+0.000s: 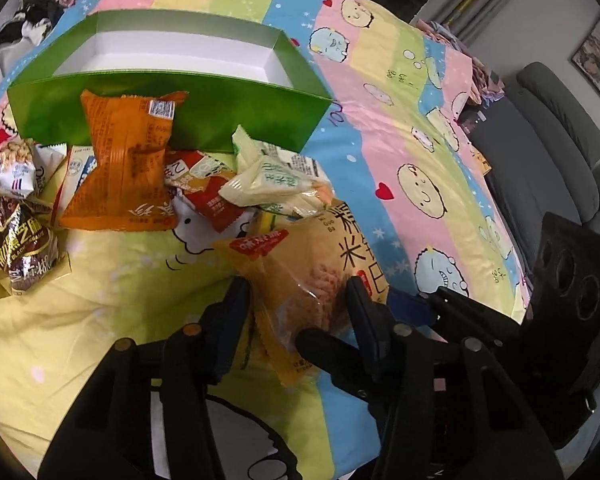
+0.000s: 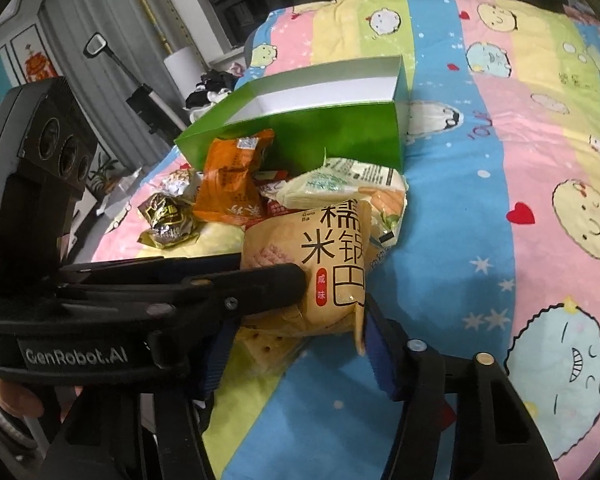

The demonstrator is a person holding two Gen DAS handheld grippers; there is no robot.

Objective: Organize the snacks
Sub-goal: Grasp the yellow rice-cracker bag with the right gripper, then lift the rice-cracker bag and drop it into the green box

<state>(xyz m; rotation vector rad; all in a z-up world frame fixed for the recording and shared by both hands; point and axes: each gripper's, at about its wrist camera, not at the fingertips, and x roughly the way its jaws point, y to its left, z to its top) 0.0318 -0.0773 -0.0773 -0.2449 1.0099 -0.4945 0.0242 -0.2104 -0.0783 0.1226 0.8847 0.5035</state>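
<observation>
A yellow rice-cracker bag (image 1: 320, 264) (image 2: 324, 264) lies at the near edge of a snack pile on the bed. Both grippers straddle it. My left gripper (image 1: 298, 296) has a finger on each side of the bag's lower part and appears closed on it. My right gripper (image 2: 300, 332) also has its fingers either side of the bag's bottom edge; the left gripper crosses in front of it. An empty green box (image 1: 172, 120) (image 2: 312, 136) stands behind the pile. An orange packet (image 1: 128, 160) (image 2: 232, 176) leans on the box.
Pale green packets (image 1: 268, 180), a red packet (image 1: 212, 204), a brown sesame packet (image 1: 20, 244) and a white packet (image 1: 8, 168) lie in the pile. The cartoon bedsheet (image 1: 400, 160) spreads to the right. A grey sofa (image 1: 548, 152) is beyond the bed.
</observation>
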